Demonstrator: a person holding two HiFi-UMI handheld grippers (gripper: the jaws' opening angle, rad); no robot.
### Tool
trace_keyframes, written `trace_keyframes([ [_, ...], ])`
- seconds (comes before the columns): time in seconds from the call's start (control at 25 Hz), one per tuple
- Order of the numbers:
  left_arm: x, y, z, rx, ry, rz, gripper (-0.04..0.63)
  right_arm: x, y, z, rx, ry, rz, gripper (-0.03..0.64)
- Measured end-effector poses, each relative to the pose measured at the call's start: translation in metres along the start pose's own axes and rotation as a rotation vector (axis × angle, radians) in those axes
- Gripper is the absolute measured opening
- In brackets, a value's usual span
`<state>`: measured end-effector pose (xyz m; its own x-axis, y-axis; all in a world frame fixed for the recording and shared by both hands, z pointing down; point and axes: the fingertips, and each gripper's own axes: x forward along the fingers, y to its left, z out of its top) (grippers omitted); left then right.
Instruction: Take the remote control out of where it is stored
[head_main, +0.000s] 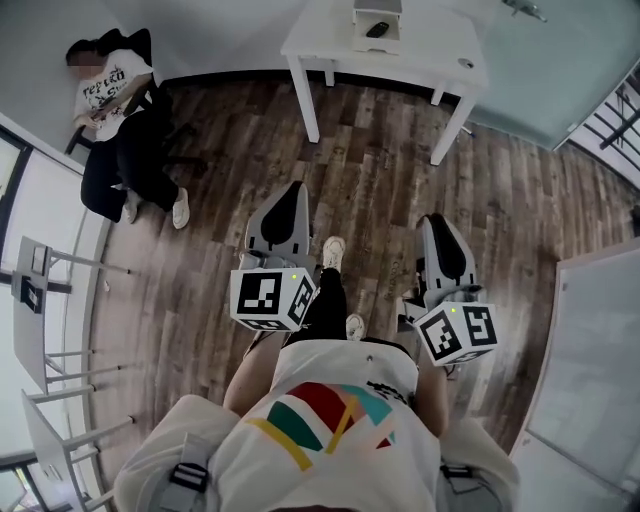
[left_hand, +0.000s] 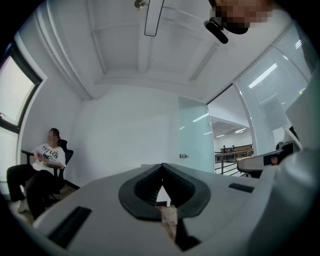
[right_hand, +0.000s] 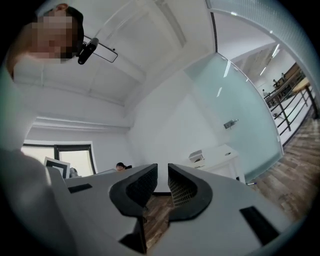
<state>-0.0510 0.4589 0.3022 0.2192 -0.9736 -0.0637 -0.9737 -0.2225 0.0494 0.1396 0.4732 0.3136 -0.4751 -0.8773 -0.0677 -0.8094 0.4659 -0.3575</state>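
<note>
A dark remote control (head_main: 377, 29) lies in a small white box (head_main: 376, 16) on the white table (head_main: 420, 55) at the far end of the room. Both grippers are held at waist height over the wooden floor, well short of the table. My left gripper (head_main: 290, 190) points toward the table, and in the left gripper view (left_hand: 161, 167) its jaw tips meet with nothing held. My right gripper (head_main: 437, 222) shows a narrow gap between its jaws (right_hand: 162, 170), and nothing sits in it. The box (right_hand: 196, 157) and table (right_hand: 220, 152) appear small beyond the right gripper's jaws.
A person (head_main: 120, 120) sits on a dark chair at the far left wall. White framed stands (head_main: 40, 300) line the left side and a white panel (head_main: 590, 360) the right. A frosted glass wall (right_hand: 240, 105) runs behind the table. Wooden floor (head_main: 370, 170) lies between me and the table.
</note>
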Motion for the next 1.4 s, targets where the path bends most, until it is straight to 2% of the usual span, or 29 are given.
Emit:
trace_keyframes([
  [0.08, 0.013, -0.002, -0.006, 0.021, 0.012, -0.017, 0.006, 0.008, -0.002, -0.004, -0.003, 0.009, 0.01, 0.041],
  [0.16, 0.026, -0.005, -0.01, 0.013, 0.027, -0.044, 0.006, 0.016, -0.013, -0.009, -0.028, 0.036, -0.043, 0.037],
  [0.24, 0.036, -0.004, -0.009, 0.006, 0.027, -0.063, 0.006, 0.025, -0.022, -0.014, -0.049, 0.061, -0.083, 0.002],
  [0.36, 0.056, 0.002, -0.009, 0.011, 0.016, -0.084, 0.006, 0.046, -0.029, -0.016, -0.057, 0.049, -0.088, 0.002],
  [0.56, 0.105, 0.029, -0.005, -0.026, -0.02, -0.09, 0.006, 0.098, -0.035, -0.014, -0.212, 0.065, -0.122, 0.002],
  [0.76, 0.162, 0.05, 0.001, -0.046, -0.052, -0.113, 0.006, 0.161, -0.046, -0.002, -0.244, 0.042, -0.124, 0.002],
  [0.96, 0.223, 0.077, 0.004, -0.056, -0.052, -0.13, 0.006, 0.224, -0.058, 0.006, -0.245, 0.048, -0.127, 0.002],
  [1.12, 0.272, 0.091, 0.014, -0.005, -0.05, -0.137, 0.006, 0.267, -0.067, 0.021, -0.246, 0.05, -0.147, 0.002],
  [1.4, 0.345, 0.111, 0.027, 0.013, 0.0, -0.198, 0.006, 0.342, -0.084, 0.05, -0.22, 0.03, -0.185, 0.002],
])
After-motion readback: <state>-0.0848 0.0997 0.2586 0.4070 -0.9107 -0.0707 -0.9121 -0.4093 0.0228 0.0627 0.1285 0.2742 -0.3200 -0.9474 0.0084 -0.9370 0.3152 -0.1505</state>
